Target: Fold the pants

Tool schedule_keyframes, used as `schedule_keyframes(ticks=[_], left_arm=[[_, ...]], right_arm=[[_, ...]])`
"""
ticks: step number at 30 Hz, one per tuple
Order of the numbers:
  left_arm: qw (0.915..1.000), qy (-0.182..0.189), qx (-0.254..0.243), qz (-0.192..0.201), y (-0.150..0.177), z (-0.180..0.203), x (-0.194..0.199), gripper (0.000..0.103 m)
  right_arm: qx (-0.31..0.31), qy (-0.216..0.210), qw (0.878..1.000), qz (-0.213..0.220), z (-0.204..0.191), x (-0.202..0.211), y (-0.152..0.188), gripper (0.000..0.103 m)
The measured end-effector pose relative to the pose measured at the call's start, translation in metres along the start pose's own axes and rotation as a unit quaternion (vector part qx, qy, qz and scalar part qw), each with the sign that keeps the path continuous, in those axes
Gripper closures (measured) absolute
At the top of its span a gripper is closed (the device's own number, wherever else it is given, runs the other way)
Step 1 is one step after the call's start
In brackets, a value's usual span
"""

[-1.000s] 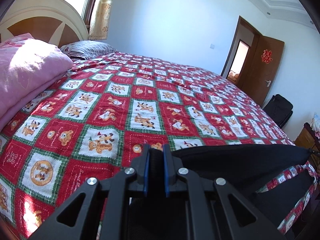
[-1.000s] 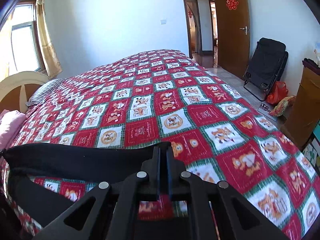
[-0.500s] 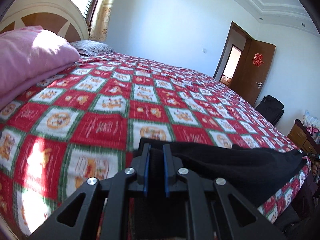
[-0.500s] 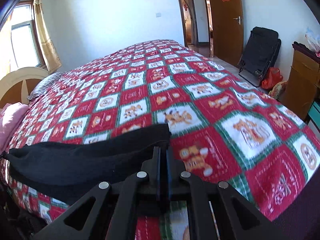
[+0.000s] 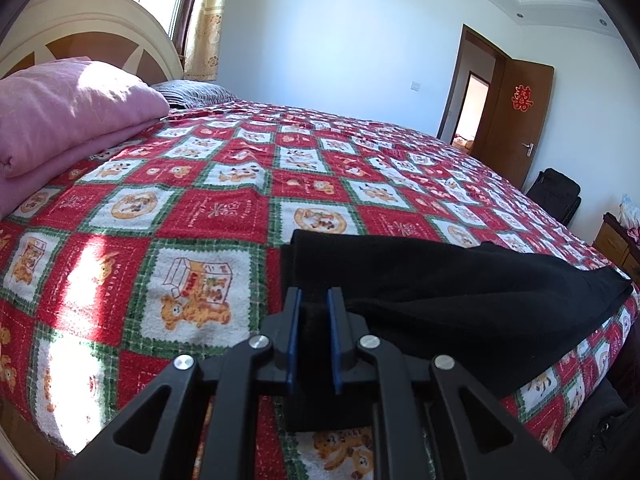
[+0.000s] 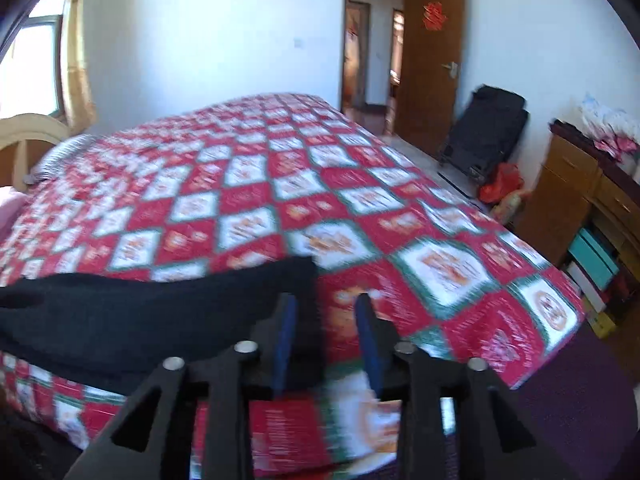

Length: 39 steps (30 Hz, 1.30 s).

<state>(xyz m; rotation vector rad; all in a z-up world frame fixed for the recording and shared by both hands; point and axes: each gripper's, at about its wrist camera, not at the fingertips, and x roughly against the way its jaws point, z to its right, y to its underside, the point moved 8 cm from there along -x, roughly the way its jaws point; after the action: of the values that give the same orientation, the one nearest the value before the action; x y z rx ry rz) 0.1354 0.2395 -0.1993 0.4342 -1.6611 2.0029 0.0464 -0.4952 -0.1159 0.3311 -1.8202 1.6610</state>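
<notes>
The black pants point(image 5: 460, 292) lay in a folded band across the near edge of the bed, on the red, white and green checked bedspread point(image 5: 224, 216), one end hanging a little over the side. The left gripper point(image 5: 314, 300) was clamped on one end of the band, black cloth filling the narrow gap between its blue pads. The right gripper point(image 6: 324, 312) had just been opening: its jaws stood apart, the left pad against the other end of the pants point(image 6: 160, 312) and the right pad over bare bedspread point(image 6: 440, 264), so nothing was pinched there. That view was blurred. A folded pink quilt point(image 5: 68, 120) lay at the head of the bed beside a striped pillow point(image 5: 192, 90), in front of the cream headboard point(image 5: 92, 36). Beyond the bed stood an open brown door point(image 6: 434, 64), with a black folded chair point(image 6: 488, 128) near it.
</notes>
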Motion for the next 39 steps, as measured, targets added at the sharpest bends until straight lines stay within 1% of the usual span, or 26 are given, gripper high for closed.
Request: schedule_keyframes(ticks=[1,2,3,4,5,6,7,8,9,11,12,14,15,17,19,20,21,22,23,24,26,29,32,35,36,39], left_arm=[[1.0,-0.001,-0.001,0.0,0.0,0.0,0.0,0.088],[1.0,-0.002,-0.001,0.0,0.0,0.001,0.0,0.088],[1.0,-0.003,-0.002,0.001,0.0,0.0,0.0,0.088],[1.0,-0.005,-0.004,0.001,0.0,0.001,0.0,0.088],[1.0,-0.007,-0.006,0.001,0.001,0.001,0.0,0.088],[0.9999,-0.009,-0.008,0.002,0.001,0.001,0.0,0.088],[0.9999,-0.011,-0.009,0.002,0.001,0.001,0.001,0.088],[0.9999,-0.011,-0.009,0.002,0.002,0.001,0.001,0.088],[0.9999,-0.011,-0.008,0.004,0.002,0.001,0.001,0.088],[0.9999,-0.011,-0.002,0.007,0.002,0.0,0.001,0.087],[0.9999,-0.011,0.0,0.008,0.001,0.0,0.001,0.087],[0.9999,-0.012,0.003,0.01,0.001,0.0,0.001,0.087],[0.9999,-0.012,0.004,0.01,0.001,-0.001,0.001,0.088],[0.9999,-0.009,0.007,0.011,0.001,-0.001,0.001,0.087],[0.9999,-0.007,0.01,0.01,0.001,-0.002,0.0,0.087],[0.9999,-0.007,0.011,0.011,0.0,-0.002,0.0,0.087],[0.9999,-0.006,0.011,0.012,-0.001,-0.002,0.0,0.087],[0.9998,-0.006,0.01,0.014,-0.002,-0.002,0.001,0.088],[0.9998,-0.005,0.01,0.015,-0.003,-0.001,0.002,0.088],[0.9998,-0.005,0.01,0.016,-0.004,-0.001,0.002,0.088],[0.9997,-0.003,0.007,0.022,-0.007,0.001,0.006,0.088],[0.9994,0.008,0.002,0.034,-0.013,0.003,0.017,0.088],[0.9992,0.012,-0.007,0.036,-0.011,0.003,0.025,0.088],[0.9996,0.008,-0.014,0.024,0.0,-0.001,0.022,0.088],[0.9998,0.001,-0.013,0.018,0.006,-0.005,0.02,0.092],[0.9998,-0.005,0.013,0.015,0.015,-0.021,0.021,0.092]], right_arm=[[0.013,-0.021,1.0,0.011,-0.024,0.006,-0.005,0.047],[0.034,-0.047,0.998,0.016,-0.054,0.01,-0.007,0.044],[0.049,-0.067,0.996,0.015,-0.077,0.01,-0.007,0.044],[0.077,-0.096,0.992,0.009,-0.112,0.009,-0.003,0.044],[0.112,-0.128,0.985,0.0,-0.155,0.007,0.003,0.044],[0.139,-0.148,0.979,-0.007,-0.186,0.005,0.01,0.044],[0.165,-0.169,0.972,-0.014,-0.217,0.003,0.019,0.044],[0.197,-0.197,0.96,-0.023,-0.256,0.001,0.032,0.044],[0.231,-0.228,0.945,-0.033,-0.297,-0.001,0.048,0.044],[0.267,-0.262,0.926,-0.047,-0.346,-0.003,0.07,0.044],[0.298,-0.276,0.913,-0.051,-0.376,-0.004,0.085,0.044],[0.34,-0.281,0.896,-0.044,-0.412,-0.006,0.103,0.044],[0.357,-0.282,0.889,-0.047,-0.423,-0.009,0.111,0.044],[0.375,-0.268,0.886,-0.05,-0.436,-0.018,0.121,0.044],[0.392,-0.255,0.883,-0.047,-0.44,-0.024,0.128,0.045],[0.395,-0.252,0.882,-0.048,-0.438,-0.026,0.129,0.05],[0.394,-0.256,0.881,-0.05,-0.437,-0.027,0.13,0.066],[0.39,-0.262,0.881,-0.051,-0.435,-0.024,0.129,0.076],[0.391,-0.262,0.881,-0.048,-0.433,-0.022,0.126,0.091],[0.396,-0.261,0.88,-0.039,-0.433,-0.017,0.124,0.096],[0.4,-0.263,0.877,-0.029,-0.431,-0.007,0.12,0.099],[0.399,-0.27,0.876,-0.02,-0.43,0.005,0.112,0.1],[0.401,-0.273,0.874,-0.021,-0.426,0.012,0.114,0.1],[0.404,-0.272,0.872,-0.035,-0.428,0.001,0.125,0.1],[0.405,-0.272,0.872,-0.045,-0.427,-0.003,0.132,0.1],[0.402,-0.273,0.872,-0.056,-0.426,-0.008,0.141,0.1]])
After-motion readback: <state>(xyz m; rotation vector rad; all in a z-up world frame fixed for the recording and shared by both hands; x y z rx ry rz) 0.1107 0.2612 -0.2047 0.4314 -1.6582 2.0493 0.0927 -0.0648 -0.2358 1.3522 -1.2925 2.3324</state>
